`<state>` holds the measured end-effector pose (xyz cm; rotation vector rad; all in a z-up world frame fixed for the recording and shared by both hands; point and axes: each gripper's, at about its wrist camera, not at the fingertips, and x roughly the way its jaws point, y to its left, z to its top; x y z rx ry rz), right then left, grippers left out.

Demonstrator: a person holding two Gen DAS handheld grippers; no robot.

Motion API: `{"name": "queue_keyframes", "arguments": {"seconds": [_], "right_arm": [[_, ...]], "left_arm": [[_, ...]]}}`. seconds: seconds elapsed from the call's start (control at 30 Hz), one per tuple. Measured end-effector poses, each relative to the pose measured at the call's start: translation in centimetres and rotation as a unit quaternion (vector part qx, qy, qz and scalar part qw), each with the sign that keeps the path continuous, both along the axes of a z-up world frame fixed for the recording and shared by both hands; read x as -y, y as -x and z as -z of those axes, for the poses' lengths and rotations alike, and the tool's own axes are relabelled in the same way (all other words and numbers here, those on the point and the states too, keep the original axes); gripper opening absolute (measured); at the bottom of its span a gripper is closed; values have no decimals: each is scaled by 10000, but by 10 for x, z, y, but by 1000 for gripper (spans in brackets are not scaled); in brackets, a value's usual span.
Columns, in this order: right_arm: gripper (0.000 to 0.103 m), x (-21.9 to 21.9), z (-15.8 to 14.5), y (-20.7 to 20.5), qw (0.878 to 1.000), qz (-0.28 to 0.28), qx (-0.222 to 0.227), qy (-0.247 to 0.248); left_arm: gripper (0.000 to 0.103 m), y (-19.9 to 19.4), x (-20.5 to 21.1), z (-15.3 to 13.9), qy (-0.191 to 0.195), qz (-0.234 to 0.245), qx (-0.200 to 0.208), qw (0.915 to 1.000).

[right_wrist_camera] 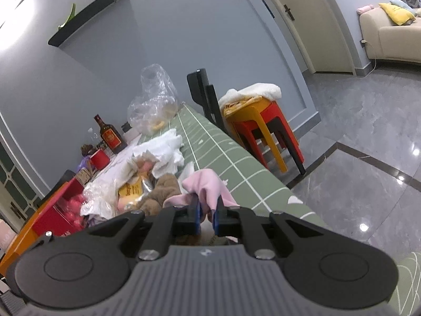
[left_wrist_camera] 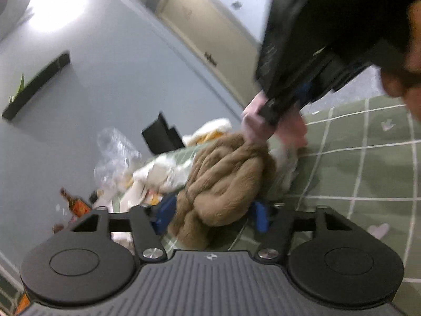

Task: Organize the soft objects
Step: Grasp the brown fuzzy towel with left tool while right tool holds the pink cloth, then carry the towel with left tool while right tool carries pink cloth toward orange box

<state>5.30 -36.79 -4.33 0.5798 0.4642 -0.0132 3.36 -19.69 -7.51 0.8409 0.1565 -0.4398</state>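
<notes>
A brown plush toy (left_wrist_camera: 223, 176) lies on the green grid tablecloth (left_wrist_camera: 355, 163). My left gripper (left_wrist_camera: 213, 214) has its blue pads on either side of the plush and grips it. My right gripper (right_wrist_camera: 206, 216) is shut on a pink cloth (right_wrist_camera: 208, 184), which bunches up between its blue pads. In the left wrist view the right gripper (left_wrist_camera: 273, 110) hangs above the plush with the pink cloth (left_wrist_camera: 294, 129) in it. The brown plush (right_wrist_camera: 160, 192) also shows left of the pink cloth in the right wrist view.
White cloths (right_wrist_camera: 165, 150), a clear plastic bag (right_wrist_camera: 152, 100), a brown bottle (right_wrist_camera: 109, 135), a red cup (right_wrist_camera: 100, 159) and a red box (right_wrist_camera: 60, 213) crowd the table's left side. A black chair (right_wrist_camera: 205, 97) and orange-red stools (right_wrist_camera: 263, 126) stand beyond the table edge.
</notes>
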Motion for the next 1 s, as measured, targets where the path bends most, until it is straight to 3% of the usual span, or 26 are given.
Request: {"name": "queue_keyframes", "arguments": {"seconds": [0.07,0.13,0.17,0.37,0.47,0.6,0.67,0.77,0.83,1.0], "right_arm": [[7,0,2,0,10000,-2,-36,-14],[7,-1,2,-1,10000,-6,-51,-7],[7,-2,2,-1,10000,-18,-56,8],[7,-1,4,-5,9999,-26,-125,-92],[7,2,7,-5,9996,49,-106,-275],[7,-5,2,-3,9999,-9,21,-103],[7,-7,0,-3,9999,-53,56,-122],[7,-9,0,-5,9997,-112,89,-183],[7,-12,0,-4,9997,-159,134,-123],[7,-16,-3,-2,9995,-212,187,-103]], "left_arm": [[58,4,4,7,-201,155,89,9996],[45,2,9,12,-397,37,64,9992],[35,0,10,12,-400,-79,136,9991],[14,-1,8,1,-127,-346,164,9992],[12,-5,2,-10,266,-657,128,9974],[12,-16,-19,-33,1055,-940,-492,9887],[12,-19,-32,-44,1393,-1021,-746,9821],[12,-19,-56,-60,1988,-1264,-1123,9653],[12,-19,-70,-68,2255,-1326,-1227,9573],[12,-18,-89,-81,2552,-1542,-1108,9481]]}}
